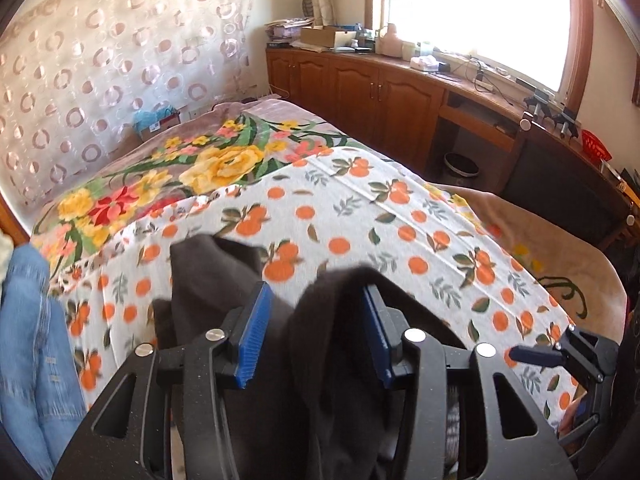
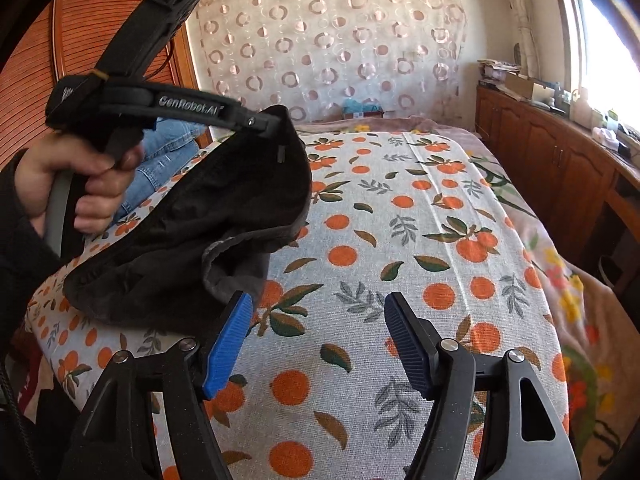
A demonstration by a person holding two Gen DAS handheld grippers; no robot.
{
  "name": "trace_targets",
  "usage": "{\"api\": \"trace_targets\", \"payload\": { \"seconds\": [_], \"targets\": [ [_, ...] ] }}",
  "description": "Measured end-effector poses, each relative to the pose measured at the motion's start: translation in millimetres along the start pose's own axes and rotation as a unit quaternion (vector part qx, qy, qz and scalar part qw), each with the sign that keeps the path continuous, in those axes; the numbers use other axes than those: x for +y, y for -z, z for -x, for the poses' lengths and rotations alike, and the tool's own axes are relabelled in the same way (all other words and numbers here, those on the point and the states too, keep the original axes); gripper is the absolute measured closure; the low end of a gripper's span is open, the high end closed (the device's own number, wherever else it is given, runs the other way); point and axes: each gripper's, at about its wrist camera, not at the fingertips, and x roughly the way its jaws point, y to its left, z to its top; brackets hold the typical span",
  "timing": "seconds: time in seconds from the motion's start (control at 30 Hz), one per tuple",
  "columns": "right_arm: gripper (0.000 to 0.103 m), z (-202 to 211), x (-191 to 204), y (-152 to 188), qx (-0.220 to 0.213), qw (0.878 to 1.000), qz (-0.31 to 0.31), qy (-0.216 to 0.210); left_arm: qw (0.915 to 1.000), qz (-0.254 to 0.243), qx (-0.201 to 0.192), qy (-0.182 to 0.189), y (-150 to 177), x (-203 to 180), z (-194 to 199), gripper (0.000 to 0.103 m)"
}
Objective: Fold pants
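Left gripper (image 1: pixel 316 332) fingers are pinching bunched dark pants (image 2: pixel 192 216), lifting them off the orange-print bed sheet (image 2: pixel 400 208). Right gripper (image 2: pixel 318 340) fingers are standing spread, empty, pants beyond their left tip.

Left tongs (image 1: pixel 316 332) pointing down, clamped on cloth; right tongs (image 2: pixel 318 340) spread wide, empty.

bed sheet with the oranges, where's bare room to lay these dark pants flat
Free: the orange-print sheet from the right gripper toward the circle-patterned curtain. Crowded: the left side, where the dark pants hang from the left gripper beside blue jeans.
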Motion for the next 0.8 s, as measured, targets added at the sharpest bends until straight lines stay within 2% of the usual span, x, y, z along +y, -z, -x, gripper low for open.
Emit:
{"api": "trace_targets", "payload": {
  "seconds": [0.03, 0.1, 0.13, 0.27, 0.43, 0.63, 0.8],
  "targets": [
    [0.032, 0, 0, 0, 0.000, 1.000, -0.001, 0.000, 1.0000, -0.005, 0.003, 0.001, -3, 0, -2, 0.070],
    [0.032, -1, 2, -1, 0.001, 1.000, 0.001, 0.005, 0.9999, -0.008, 0.005, 0.004, -5, 1, -4, 0.090],
    [0.032, -1, 3, 0, 0.002, 1.000, 0.002, 0.006, 0.9999, -0.009, 0.007, 0.008, -4, 2, -2, 0.094],
    [0.032, -1, 5, -1, 0.003, 1.000, 0.005, 0.014, 0.9999, -0.013, -0.008, 0.000, 5, 5, 17, 0.098],
    [0.032, 2, 12, 0, 0.006, 1.000, 0.000, 0.015, 0.9986, 0.016, -0.044, -0.027, 18, 31, 58, 0.099],
    [0.032, 8, 31, 3, 0.004, 1.000, 0.003, 0.006, 0.9935, 0.045, -0.086, -0.059, 44, 65, 120, 0.099],
    [0.032, 12, 51, 4, 0.003, 1.000, 0.007, -0.013, 0.9881, 0.066, -0.107, -0.088, 71, 83, 160, 0.099]
  ]
}}
